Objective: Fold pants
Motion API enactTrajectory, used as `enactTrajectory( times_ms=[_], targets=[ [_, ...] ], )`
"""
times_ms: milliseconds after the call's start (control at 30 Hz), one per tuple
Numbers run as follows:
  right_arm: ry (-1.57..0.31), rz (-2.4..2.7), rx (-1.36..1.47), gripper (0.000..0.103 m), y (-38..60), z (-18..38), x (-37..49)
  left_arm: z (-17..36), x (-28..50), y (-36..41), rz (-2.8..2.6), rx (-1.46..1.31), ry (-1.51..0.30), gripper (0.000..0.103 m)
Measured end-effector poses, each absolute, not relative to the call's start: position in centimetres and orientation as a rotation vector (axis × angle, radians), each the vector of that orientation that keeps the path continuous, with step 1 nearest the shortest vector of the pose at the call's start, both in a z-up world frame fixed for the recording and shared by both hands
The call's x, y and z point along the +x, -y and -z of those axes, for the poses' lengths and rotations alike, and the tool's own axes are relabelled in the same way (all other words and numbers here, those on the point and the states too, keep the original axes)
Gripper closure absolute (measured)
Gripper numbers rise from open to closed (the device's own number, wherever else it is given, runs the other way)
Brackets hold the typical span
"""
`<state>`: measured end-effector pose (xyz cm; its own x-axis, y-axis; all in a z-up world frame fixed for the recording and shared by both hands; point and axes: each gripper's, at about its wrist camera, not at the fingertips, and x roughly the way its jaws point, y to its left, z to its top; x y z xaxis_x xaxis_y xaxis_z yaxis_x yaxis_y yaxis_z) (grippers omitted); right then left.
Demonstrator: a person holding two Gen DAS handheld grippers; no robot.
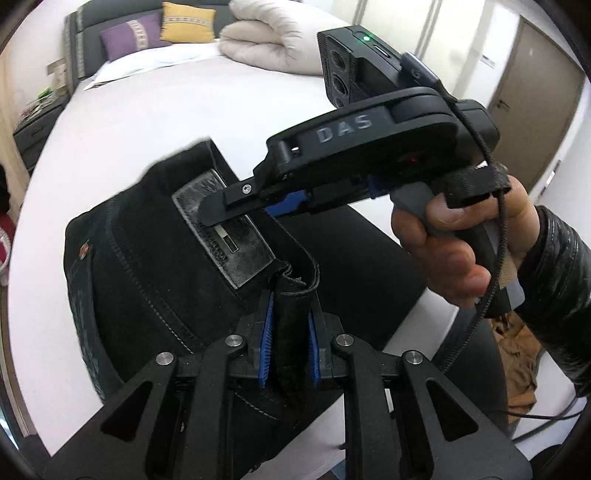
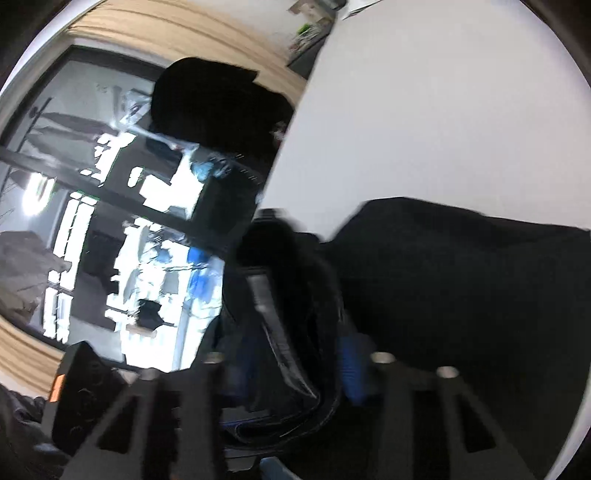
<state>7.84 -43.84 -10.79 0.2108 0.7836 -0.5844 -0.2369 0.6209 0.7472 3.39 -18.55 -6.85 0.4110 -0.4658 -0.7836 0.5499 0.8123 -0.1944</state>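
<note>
Black pants [image 1: 147, 258] lie bunched on the white bed [image 1: 184, 110], with a grey leather label [image 1: 225, 229] on the waistband. My left gripper [image 1: 290, 328] is shut on a strip of that waistband, its blue pads pressed to both sides. My right gripper [image 1: 207, 221], held by a hand [image 1: 454, 251], reaches in from the right with its tip over the label. The right wrist view is blurred. There the waistband fills the gap of my right gripper [image 2: 295, 354], the blue pads against it. The rest of the pants [image 2: 461, 277] spreads over the bed [image 2: 424, 110].
A purple pillow [image 1: 129, 37], a yellow pillow [image 1: 188, 22] and a folded duvet [image 1: 273, 37] lie at the bed's far end. A nightstand [image 1: 33, 129] stands at left, a door [image 1: 535, 92] at right. A brown garment [image 1: 517, 350] lies beside the bed.
</note>
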Motion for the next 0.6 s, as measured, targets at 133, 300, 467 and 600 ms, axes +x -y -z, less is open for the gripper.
enactTrajectory(
  times_ms=[133,300,467,600],
  targets=[
    [-1.128,-0.666,0.548,0.085,47.0,10.5,6.8,7.0,2.9,21.4,0.703,0.136,-0.942,0.09],
    [-1.118,-0.569,0.542,0.09,50.1,10.4,6.0,7.6,4.1,26.4,0.768,0.156,-0.943,0.09],
    [-1.117,-0.523,0.58,0.091,53.3,10.9,6.0,7.8,4.7,30.0,0.802,0.168,-0.939,0.09],
    [-1.123,-0.506,0.582,0.091,54.3,11.2,6.3,8.6,4.9,32.2,0.813,0.174,-0.948,0.09]
  ],
)
